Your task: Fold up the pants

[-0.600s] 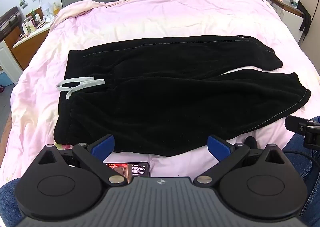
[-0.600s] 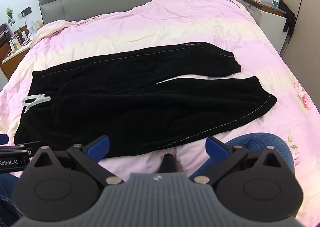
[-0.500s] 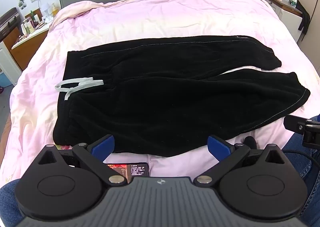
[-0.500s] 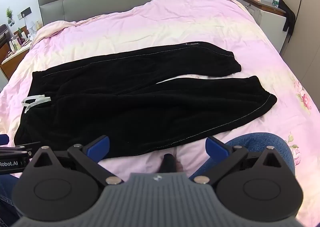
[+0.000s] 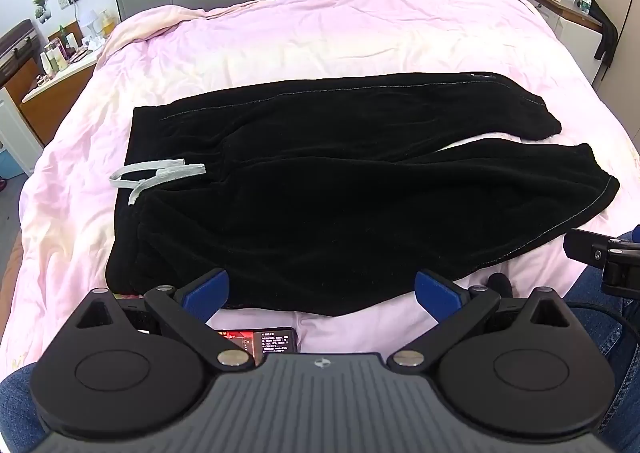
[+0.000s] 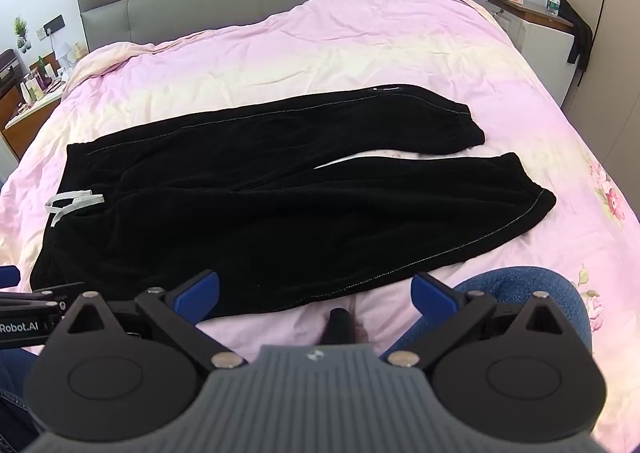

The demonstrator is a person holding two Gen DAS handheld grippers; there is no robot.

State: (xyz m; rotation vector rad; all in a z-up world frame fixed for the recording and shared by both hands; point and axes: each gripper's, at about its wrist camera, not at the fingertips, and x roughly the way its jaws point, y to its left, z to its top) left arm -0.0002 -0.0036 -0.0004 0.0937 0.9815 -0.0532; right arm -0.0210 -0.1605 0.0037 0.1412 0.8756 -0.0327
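Folding has not been started: the black pants [image 5: 340, 189] are spread flat across the middle of both frames on the pink bedcover [image 5: 320, 33], waistband toward the left of the frame and the two legs running out to the right, parted by a thin wedge of cover near the cuffs. The pale drawstring [image 5: 160, 177] is seen lying loose over the waistband at centre left.

The left gripper [image 5: 322, 287] is held at the bottom of its frame with its blue pads spread wide and nothing between them; it is poised over the near hem, apart from the cloth. The right gripper [image 6: 314, 287] is likewise gaping and empty in the lower centre of its own view, above the near leg's edge.

A clean first fold would probably be got by having the near leg pinched at two spread points, one toward the waistband at lower left and one toward the cuff [image 6: 536, 209] at centre right, then lifted together and laid over the far leg so the seams line up. Only one layer's edge should be taken, and the drawstring is best tucked in first.

As for writing, "Robot.AI" is read on the black bracket [image 6: 24, 327] at the far left of the right view. A lit phone screen [image 5: 260, 341] at the lower centre of the left view carries text too small to be made out
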